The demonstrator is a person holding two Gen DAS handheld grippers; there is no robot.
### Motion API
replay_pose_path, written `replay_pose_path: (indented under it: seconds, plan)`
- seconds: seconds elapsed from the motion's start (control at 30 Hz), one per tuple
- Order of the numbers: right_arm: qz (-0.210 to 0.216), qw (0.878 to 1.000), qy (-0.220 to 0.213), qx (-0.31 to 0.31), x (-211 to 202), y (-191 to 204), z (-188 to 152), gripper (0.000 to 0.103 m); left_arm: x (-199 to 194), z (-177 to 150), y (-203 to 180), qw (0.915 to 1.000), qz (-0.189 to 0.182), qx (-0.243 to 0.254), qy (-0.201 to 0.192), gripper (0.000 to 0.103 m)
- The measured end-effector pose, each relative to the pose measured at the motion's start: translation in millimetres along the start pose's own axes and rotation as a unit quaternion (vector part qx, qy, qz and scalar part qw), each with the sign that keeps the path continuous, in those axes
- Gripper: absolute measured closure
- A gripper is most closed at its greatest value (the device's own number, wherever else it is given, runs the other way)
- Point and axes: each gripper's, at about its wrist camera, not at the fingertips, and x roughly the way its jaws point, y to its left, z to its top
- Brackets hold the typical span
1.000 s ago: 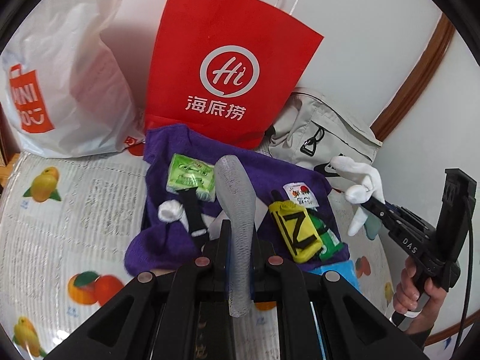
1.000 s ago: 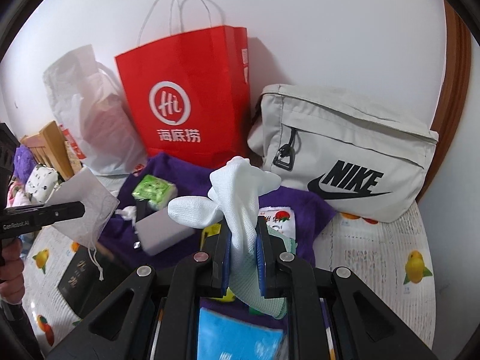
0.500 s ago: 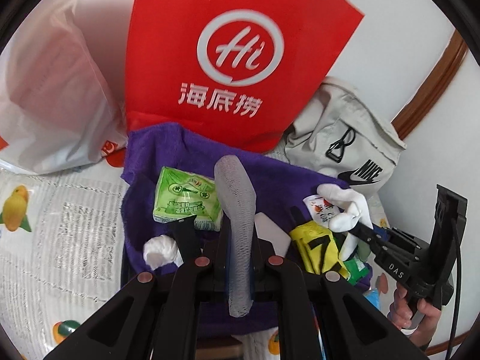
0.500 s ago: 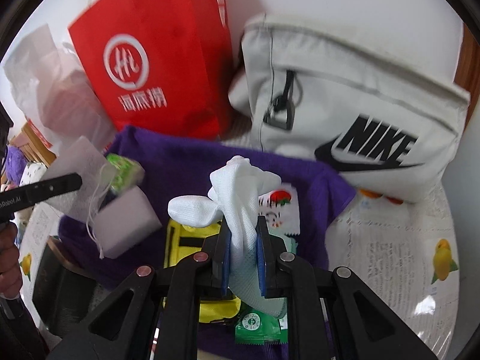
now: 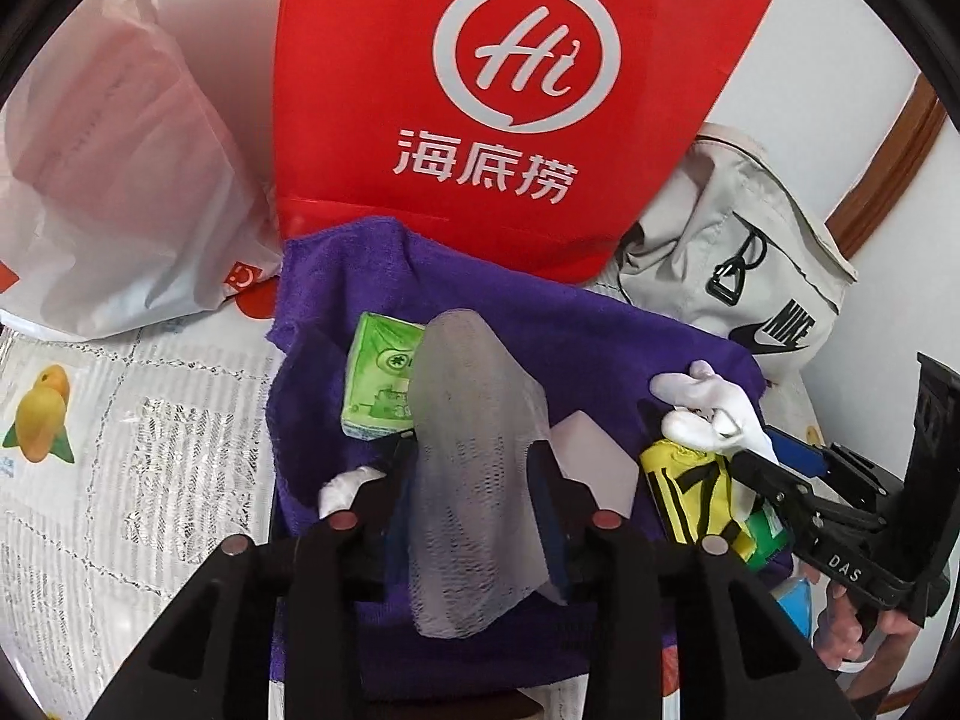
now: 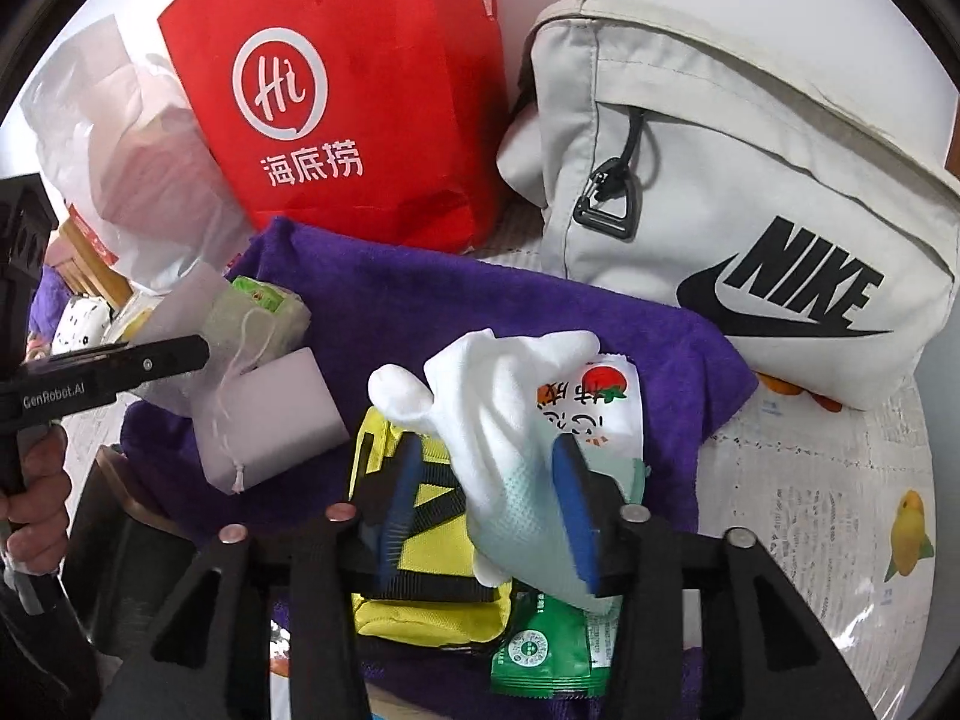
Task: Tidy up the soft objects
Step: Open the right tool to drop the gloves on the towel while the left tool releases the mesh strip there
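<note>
My left gripper (image 5: 474, 468) has opened; a grey mesh pouch (image 5: 474, 456) still hangs between its fingers above the purple towel (image 5: 360, 282). My right gripper (image 6: 486, 480) is open too, with a white glove (image 6: 510, 420) resting against its right finger over a yellow pouch (image 6: 420, 594). In the left wrist view the right gripper (image 5: 756, 468) shows at right with the glove (image 5: 708, 408). In the right wrist view the left gripper (image 6: 198, 354) shows at left with the mesh pouch (image 6: 240, 324).
On the towel lie a green tissue pack (image 5: 378, 384), a white foam block (image 6: 270, 414), a strawberry packet (image 6: 600, 402) and a green sachet (image 6: 540, 648). Behind stand a red paper bag (image 5: 510, 90), a white plastic bag (image 5: 108, 180) and a grey Nike bag (image 6: 750, 192).
Both grippers moved forward and down over the towel. Both sets of jaws opened, loosening the mesh pouch and the glove.
</note>
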Motion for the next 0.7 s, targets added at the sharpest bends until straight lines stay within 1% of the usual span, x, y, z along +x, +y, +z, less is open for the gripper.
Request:
replay_pose_path:
  seconds: [0.03, 0.07, 0.13, 0.2, 0.23, 0.27, 0.4, 0.6, 0.7]
  plan:
    - [-0.002, 1.000, 0.000, -0.002, 0, 1, 0, 0.052, 1, 0, 0, 1.0000, -0.003, 0.001, 0.001, 0.061]
    - [-0.001, 1.000, 0.001, -0.003, 3, 2, 1, 0.050, 2, 0, 0, 1.0000, -0.003, 0.003, 0.005, 0.053]
    - [0.002, 1.000, 0.002, -0.004, 3, 3, 1, 0.047, 2, 0, -1, 0.9999, 0.006, 0.007, 0.005, 0.047]
    - [0.000, 1.000, -0.001, -0.005, 5, 6, 4, 0.047, -2, 1, -1, 0.9998, 0.014, 0.014, -0.001, 0.042]
    - [-0.002, 1.000, -0.004, -0.005, 3, 6, 5, 0.047, -5, 1, -2, 0.9996, 0.020, 0.019, -0.005, 0.033]
    - [-0.001, 1.000, -0.006, -0.005, 2, 5, 5, 0.047, -7, 2, -4, 0.9994, 0.024, 0.022, -0.009, 0.029]
    - [0.006, 1.000, -0.017, 0.003, -5, 3, 8, 0.047, -12, 2, -6, 0.9987, 0.039, 0.031, -0.013, 0.029]
    - [0.009, 1.000, -0.027, 0.010, -18, 3, 8, 0.046, -18, -1, -11, 0.9984, 0.044, 0.036, -0.006, 0.029]
    - [0.008, 0.999, -0.030, 0.014, -28, 6, 6, 0.046, -30, -6, -14, 0.9982, 0.046, 0.038, -0.009, 0.029]
